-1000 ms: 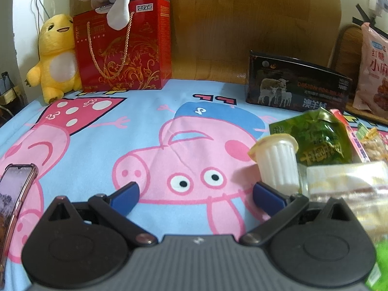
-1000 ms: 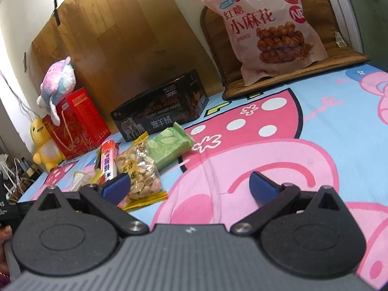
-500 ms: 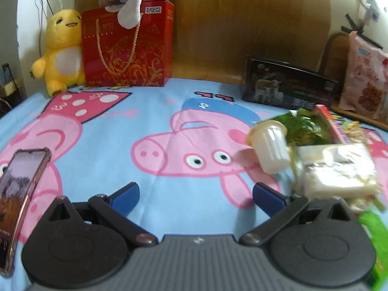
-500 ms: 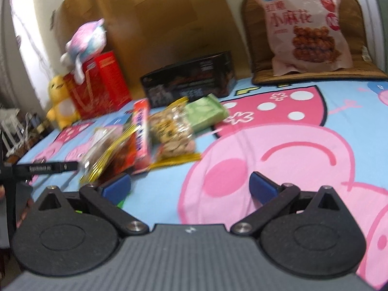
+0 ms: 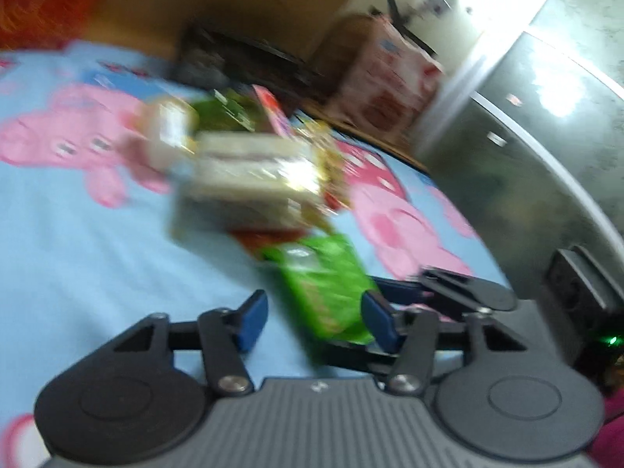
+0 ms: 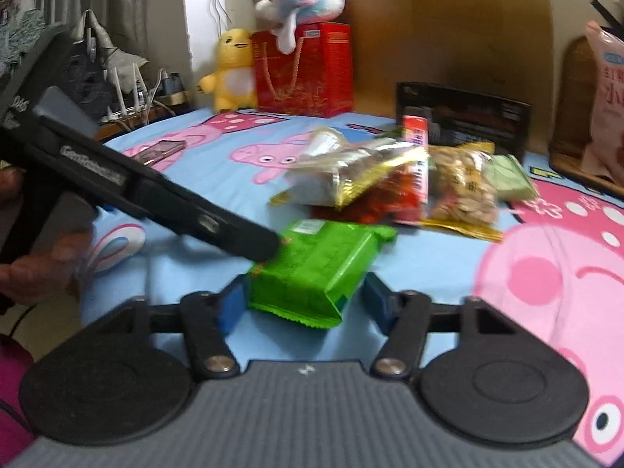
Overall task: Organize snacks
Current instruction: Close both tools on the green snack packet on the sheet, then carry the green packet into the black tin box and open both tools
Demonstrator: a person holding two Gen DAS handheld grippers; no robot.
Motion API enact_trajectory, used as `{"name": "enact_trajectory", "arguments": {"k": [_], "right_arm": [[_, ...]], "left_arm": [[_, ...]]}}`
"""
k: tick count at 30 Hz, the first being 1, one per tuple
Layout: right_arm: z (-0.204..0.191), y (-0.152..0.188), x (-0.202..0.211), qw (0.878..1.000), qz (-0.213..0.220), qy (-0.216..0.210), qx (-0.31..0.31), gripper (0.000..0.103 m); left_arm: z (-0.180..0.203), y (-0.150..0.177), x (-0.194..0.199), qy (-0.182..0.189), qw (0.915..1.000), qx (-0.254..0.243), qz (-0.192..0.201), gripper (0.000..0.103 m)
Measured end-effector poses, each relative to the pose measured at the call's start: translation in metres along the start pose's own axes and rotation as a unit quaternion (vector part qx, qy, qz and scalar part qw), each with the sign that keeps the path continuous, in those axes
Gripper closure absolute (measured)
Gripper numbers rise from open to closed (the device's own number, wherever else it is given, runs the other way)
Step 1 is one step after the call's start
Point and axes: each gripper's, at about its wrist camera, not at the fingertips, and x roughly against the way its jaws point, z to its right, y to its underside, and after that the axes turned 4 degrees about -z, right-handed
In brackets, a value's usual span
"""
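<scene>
At the left of the right wrist view, the person's left hand [image 6: 39, 269] holds the left claw [image 5: 314, 312] slanting down toward the lower middle of the frame. Its tip touches the near left corner of the green packet [image 6: 316, 269]. This packet is the task's thing now. It lies flat on the bed [image 6: 429, 273], a little apart from the other snacks, and just in front of both cameras.

Half a second ago both claws were wide and nothing stood between their fingers. Now both have come to this same packet. The right claw [image 6: 304, 302] is narrower than before and sits around the packet's near end: the left pad seems to touch the wrapper, the right pad is just beside it, so I judge it is not yet gripped. The left wrist view is much blurred by motion. It shows the left claw half open, with the green packet between its fingers, holding nothing.

Further right and higher, the silver-gold packet [image 6: 351, 171] and the peanut packet [image 6: 464, 191] are in the pile as before.

I judge that the sorting starts with the green packet, and only one claw needs to close on it.
</scene>
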Motion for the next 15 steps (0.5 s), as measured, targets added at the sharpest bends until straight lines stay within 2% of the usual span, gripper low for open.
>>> {"name": "enact_trajectory", "arguments": {"k": [3, 7, 11, 15], "right_arm": [[0.008, -0.002, 0.005, 1.0, -0.001, 0.007, -0.008, 0.048], [0.026, 0.012, 0.026, 0.999, 0.009, 0.015, -0.05, 0.05], [0.041, 0.024, 0.046, 0.994, 0.019, 0.07, -0.082, 0.05], [0.057, 0.032, 0.056, 0.986, 0.035, 0.111, -0.122, 0.05]], "left_arm": [[0.012, -0.002, -0.013, -0.012, 0.9998, -0.014, -0.005, 0.055], [0.021, -0.007, -0.035, 0.027, 0.9987, -0.019, -0.038, 0.056], [0.051, -0.015, -0.07, 0.036, 0.9947, -0.079, -0.055, 0.056], [0.075, -0.025, -0.098, 0.043, 0.9908, -0.113, -0.06, 0.053]]}}
